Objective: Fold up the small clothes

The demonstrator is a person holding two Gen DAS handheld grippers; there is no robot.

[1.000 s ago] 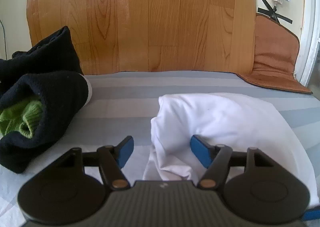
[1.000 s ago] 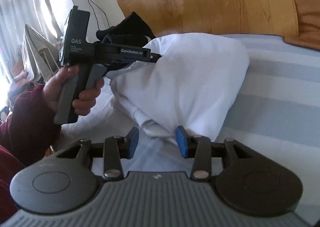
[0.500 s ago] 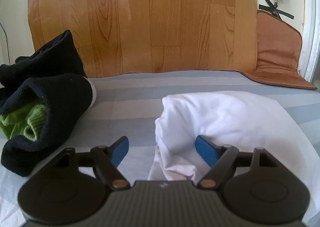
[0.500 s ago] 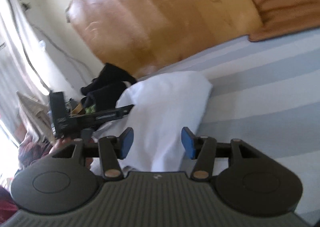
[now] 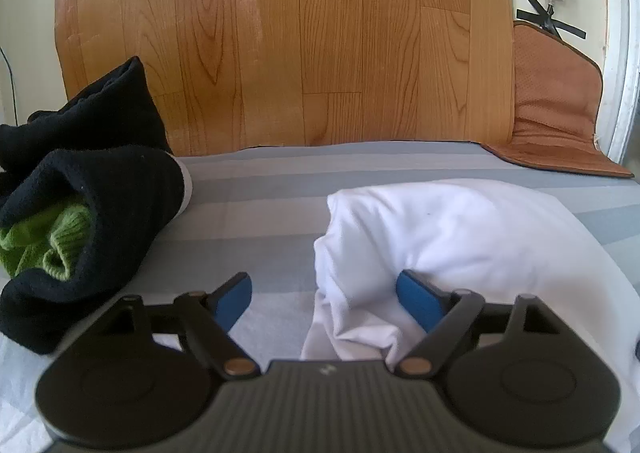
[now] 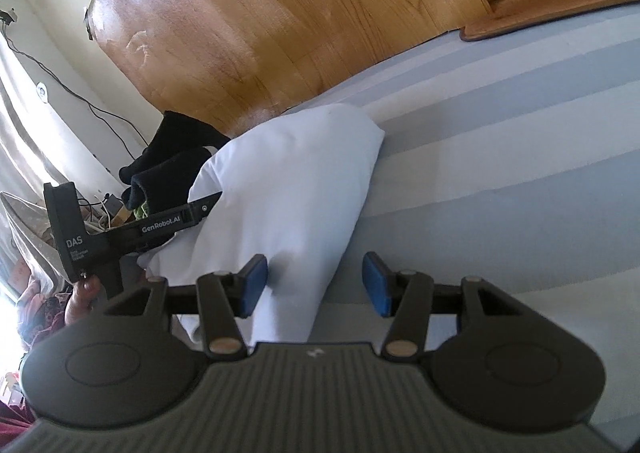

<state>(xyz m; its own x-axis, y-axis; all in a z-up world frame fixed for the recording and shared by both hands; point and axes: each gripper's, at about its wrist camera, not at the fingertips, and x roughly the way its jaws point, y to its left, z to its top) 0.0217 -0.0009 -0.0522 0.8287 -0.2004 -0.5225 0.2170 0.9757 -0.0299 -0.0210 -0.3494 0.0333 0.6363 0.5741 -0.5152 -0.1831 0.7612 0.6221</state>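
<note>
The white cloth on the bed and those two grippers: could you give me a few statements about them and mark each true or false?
1. The left gripper is open. True.
2. The white garment hangs in the air. False: it lies on the striped sheet.
3. A green knit sits inside the black garment. True.
4. The right gripper is clamped shut on the white garment. False: its jaws stand apart.
5. The black garment lies on top of the white one. False: they lie apart.
</note>
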